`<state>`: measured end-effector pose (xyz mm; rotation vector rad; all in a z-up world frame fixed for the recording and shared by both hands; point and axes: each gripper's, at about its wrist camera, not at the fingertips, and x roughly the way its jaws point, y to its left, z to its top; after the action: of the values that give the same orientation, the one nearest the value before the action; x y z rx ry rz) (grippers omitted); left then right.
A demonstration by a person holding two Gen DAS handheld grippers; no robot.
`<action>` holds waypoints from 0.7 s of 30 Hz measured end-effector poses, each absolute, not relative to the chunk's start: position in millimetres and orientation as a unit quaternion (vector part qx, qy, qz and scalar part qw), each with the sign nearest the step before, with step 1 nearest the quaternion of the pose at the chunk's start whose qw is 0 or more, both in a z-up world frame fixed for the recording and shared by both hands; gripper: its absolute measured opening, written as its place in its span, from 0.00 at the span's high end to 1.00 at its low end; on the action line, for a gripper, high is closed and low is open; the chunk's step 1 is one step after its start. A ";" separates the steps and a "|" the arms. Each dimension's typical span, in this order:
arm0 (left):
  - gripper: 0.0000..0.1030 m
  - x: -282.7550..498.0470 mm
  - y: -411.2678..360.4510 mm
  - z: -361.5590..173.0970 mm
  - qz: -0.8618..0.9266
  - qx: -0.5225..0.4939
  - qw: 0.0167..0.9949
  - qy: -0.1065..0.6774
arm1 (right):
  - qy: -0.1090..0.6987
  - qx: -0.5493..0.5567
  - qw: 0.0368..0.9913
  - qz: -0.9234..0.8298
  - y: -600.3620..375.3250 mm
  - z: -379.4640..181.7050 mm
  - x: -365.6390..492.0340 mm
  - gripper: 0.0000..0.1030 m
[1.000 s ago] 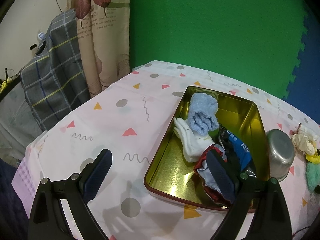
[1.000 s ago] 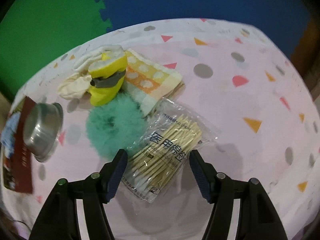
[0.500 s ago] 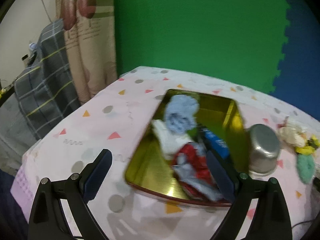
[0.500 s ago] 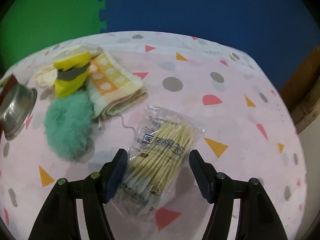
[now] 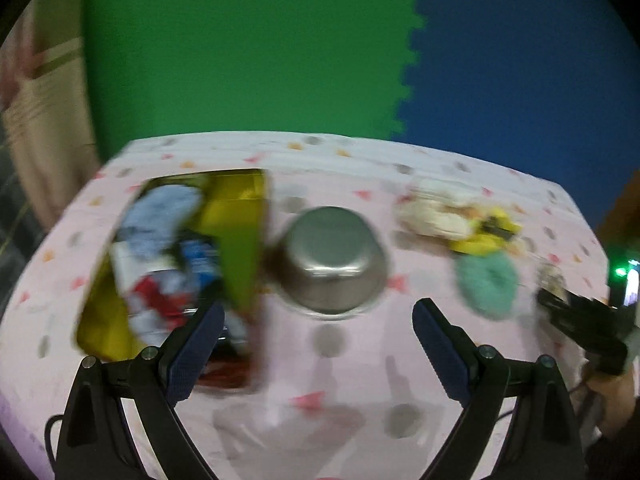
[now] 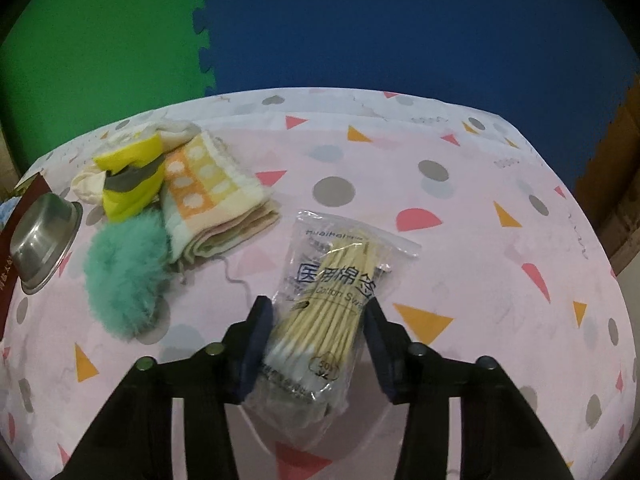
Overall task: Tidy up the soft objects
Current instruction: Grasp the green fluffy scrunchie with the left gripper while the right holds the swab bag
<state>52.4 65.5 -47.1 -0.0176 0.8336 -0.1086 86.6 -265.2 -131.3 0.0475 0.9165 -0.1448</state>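
While the bag of cotton swabs (image 6: 336, 300) lies flat on the pink patterned tablecloth (image 6: 460, 200), its near end sits between the fingers of the right gripper (image 6: 318, 320), whose jaws have just been closing; both pads now press against the plastic sides of the bag, which still rests on the cloth. To the bag's left, close by but apart: a folded towel (image 6: 212, 196) with orange and white squares, one loose thread trailing toward the bag. Touching the towel's near corner, a fluffy teal pom-pom (image 6: 124, 272). Against the towel's far side, a yellow and grey soft item (image 6: 134, 176) lying on cream-coloured cloth (image 6: 86, 184). Further left, an upturned steel bowl (image 5: 334, 266), just beside a gold-lined tin tray (image 5: 240, 240) with a dark red rim. Tray contents, blurred in the left wrist view: a light blue rolled cloth (image 5: 160, 212), a white piece, a red and grey piece, a blue packet. Left gripper (image 5: 318, 346): jaws wide apart, nothing between them, hanging above the cloth in front of the bowl. Backdrop: green and blue foam mats (image 6: 360, 24).
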 end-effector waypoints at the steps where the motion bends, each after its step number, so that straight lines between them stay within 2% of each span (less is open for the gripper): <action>1: 0.09 55.2 55.4 -47.4 -0.063 -0.003 0.911 0.407 | 0.440 0.022 0.895 -0.070 -269.3 -130.8 87.2 0.58; 16: 0.09 90.9 -48.9 -80.3 -0.153 0.025 0.873 0.463 | 0.431 0.036 0.896 -0.101 -322.8 -131.1 86.3 0.59; 19: 0.13 98.8 -60.0 -86.4 -0.151 0.033 0.869 0.470 | 0.430 0.040 0.896 -0.098 -322.9 -131.1 85.6 0.58; 21: 0.21 106.5 -66.5 -89.7 -0.150 0.036 0.866 0.475 | 0.430 0.037 0.896 -0.099 -322.4 -131.5 85.9 0.58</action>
<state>106.5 -66.5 -89.7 0.0753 0.9946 -0.3139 85.9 -322.4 -131.5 0.0775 0.8918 -0.2050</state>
